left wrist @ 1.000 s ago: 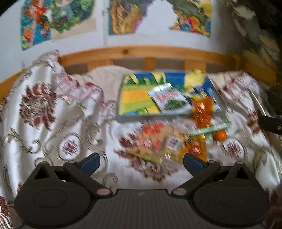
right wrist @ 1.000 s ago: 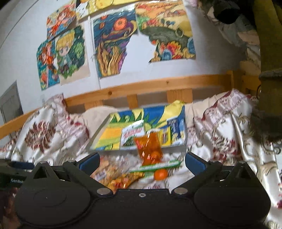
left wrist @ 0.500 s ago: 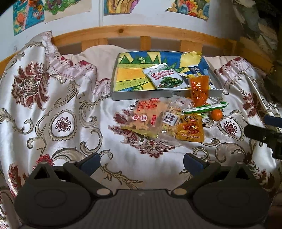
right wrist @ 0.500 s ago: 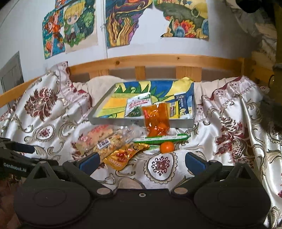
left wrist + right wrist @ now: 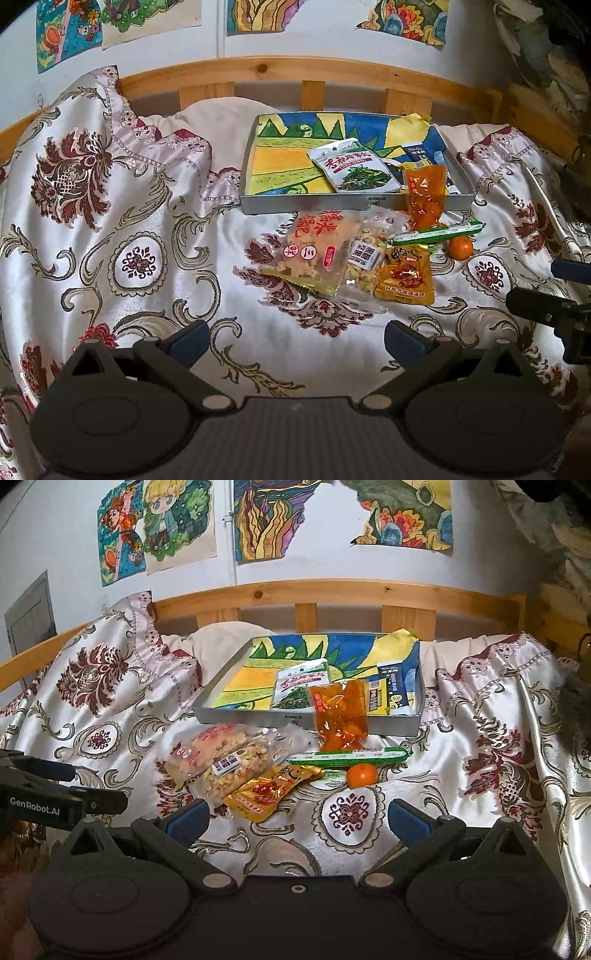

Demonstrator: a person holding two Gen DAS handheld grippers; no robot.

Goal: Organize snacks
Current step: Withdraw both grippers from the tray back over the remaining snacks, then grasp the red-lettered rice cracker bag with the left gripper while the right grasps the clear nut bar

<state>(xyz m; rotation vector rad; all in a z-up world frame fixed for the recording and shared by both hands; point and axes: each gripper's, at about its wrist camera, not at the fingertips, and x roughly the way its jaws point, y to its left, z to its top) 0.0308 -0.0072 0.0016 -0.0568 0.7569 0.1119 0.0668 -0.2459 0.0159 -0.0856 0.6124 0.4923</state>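
Risk first: slippery satin bedspread (image 5: 155, 236) plus overlapping packets, so pinching one pouch likely drags its neighbour; orange jelly pouch (image 5: 340, 712) leaning on tray (image 5: 354, 205) front wall could slide off if nudged; small orange fruit (image 5: 362, 774) apt to roll. Loose snacks heaped just short of tray, approx 12 o'clock from left gripper (image 5: 295, 338): rice-cracker bag (image 5: 314, 251), mixed-nut bag (image 5: 365, 254), yellow pouch (image 5: 404, 275), green stick (image 5: 436, 232). Green-leaf packet (image 5: 354, 166) already in tray; blue packs at 1 o'clock inside, prob. biscuits, too small to tell. Right gripper (image 5: 297, 818) and left both level, low over cloth, short of pile, fingers spread wide, nothing held.
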